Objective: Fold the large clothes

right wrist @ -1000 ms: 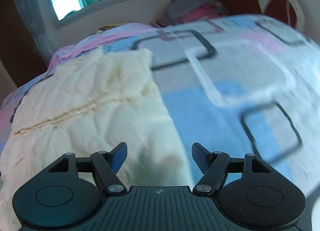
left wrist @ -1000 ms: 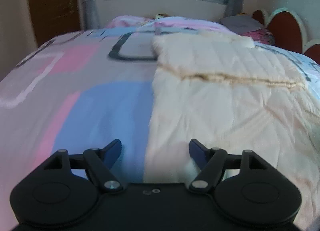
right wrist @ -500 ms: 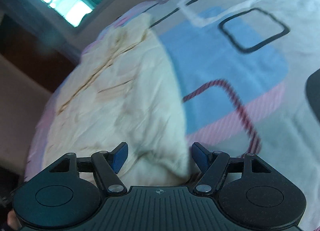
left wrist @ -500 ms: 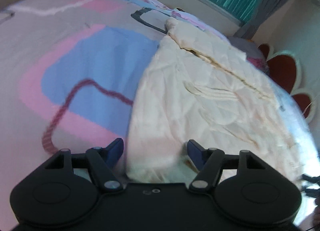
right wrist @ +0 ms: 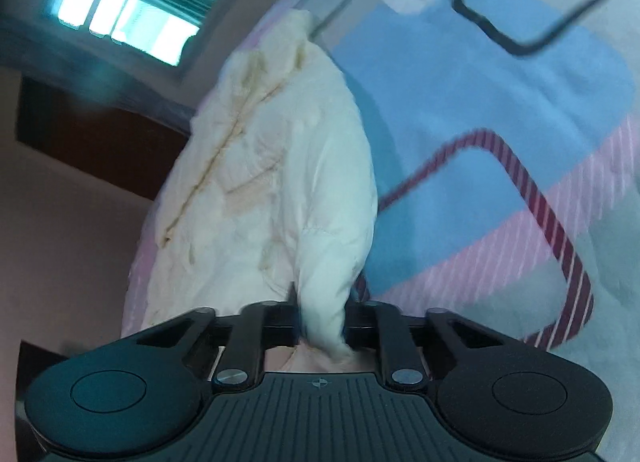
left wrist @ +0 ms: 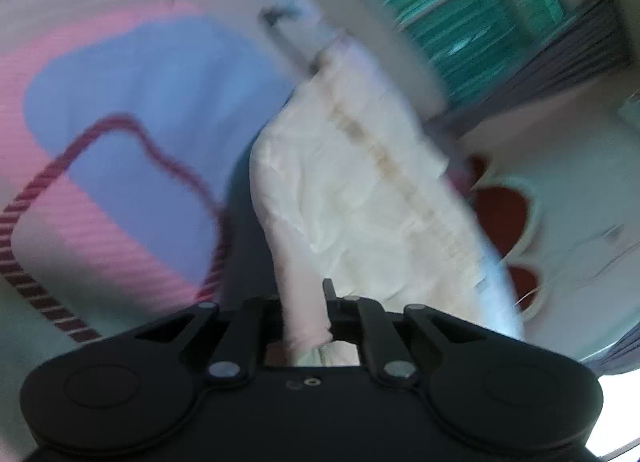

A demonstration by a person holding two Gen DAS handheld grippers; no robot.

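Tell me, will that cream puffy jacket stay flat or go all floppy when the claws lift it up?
Probably floppy: the jacket already bunches into a soft fold where the right claw pinches it, as its jaws close. It likely feels light for its size, since it looks puffy and quilted. The left claw grips another edge, so the middle may sag between them.

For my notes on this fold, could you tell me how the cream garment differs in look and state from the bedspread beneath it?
The cream garment is one plain pale colour with a brownish seam line; the bedspread is patterned in blue, pink and grey with outlined rounded squares. The garment is crumpled and pulled up at its near edge, while the bedspread lies flat. The left gripper and right gripper pinch only the garment. Both are fabric.
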